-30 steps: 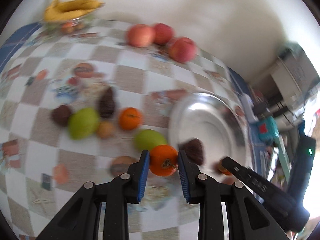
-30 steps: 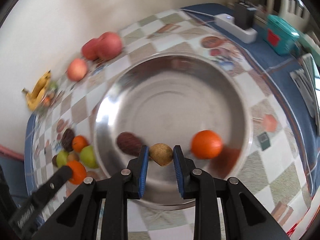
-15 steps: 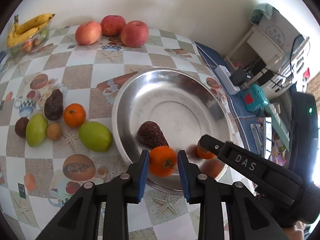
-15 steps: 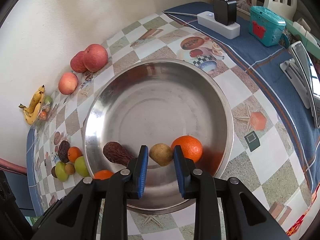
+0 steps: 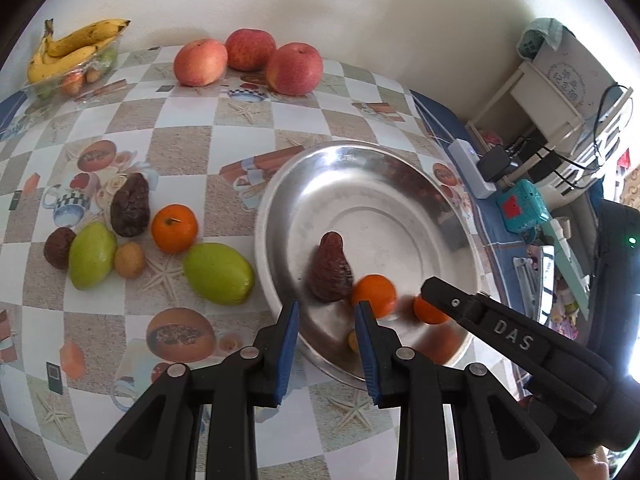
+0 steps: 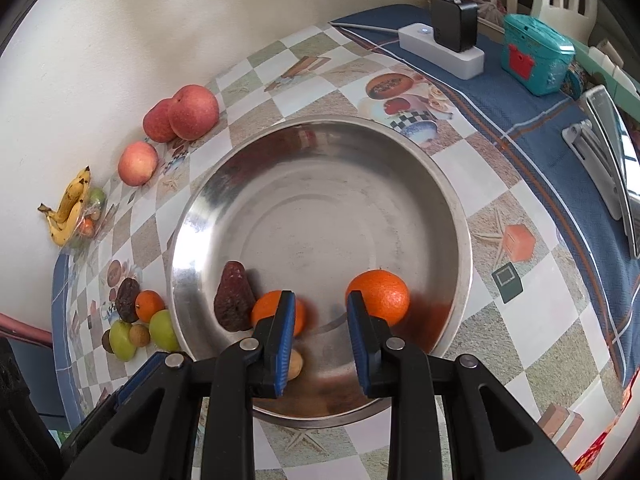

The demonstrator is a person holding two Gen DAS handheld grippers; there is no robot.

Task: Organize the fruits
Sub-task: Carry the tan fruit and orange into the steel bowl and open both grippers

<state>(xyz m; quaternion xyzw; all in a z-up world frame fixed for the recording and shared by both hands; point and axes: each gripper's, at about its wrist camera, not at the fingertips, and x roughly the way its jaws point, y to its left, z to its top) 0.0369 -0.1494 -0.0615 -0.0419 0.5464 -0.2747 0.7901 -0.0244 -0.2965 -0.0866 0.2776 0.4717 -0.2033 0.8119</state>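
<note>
A checkered tablecloth (image 5: 192, 148) printed with cups, fruit and starfish covers the table, which stands against a plain cream wall (image 5: 320, 8). On it sits the round steel bowl (image 6: 440, 184), shiny and shallow.

Half a second ago each gripper pinched a fruit over the bowl; both fruits now lie in it. The left gripper (image 5: 326, 320) has its blue-padded jaws spread with nothing between them, over the bowl's near rim, and the orange (image 5: 374, 295) it carried rests just past its right finger, blurred, against the wrinkled dark brown fruit (image 5: 330, 268). The right gripper (image 6: 320, 308) is likewise spread and empty; the small tan fruit (image 6: 295, 364) it held lies low in the bowl beside its left finger. A second orange (image 6: 380, 296) sits just behind the right gripper's other finger.

Outside the bowl on the left a loose group waits on the cloth: two smooth green fruits (image 5: 218, 274), a small orange (image 5: 174, 228), a dark wrinkled fruit (image 5: 130, 210), a smaller brown one (image 5: 59, 247) and a tan round one (image 5: 129, 259). Three red apples (image 5: 294, 68) lie near the wall, and bananas (image 5: 76, 46) top a clear container at the far corner.

Beyond the blue border of the cloth are a white power strip (image 6: 442, 50) with a black plug, a teal box (image 6: 536, 58) and a white shelf unit (image 5: 560, 92).
</note>
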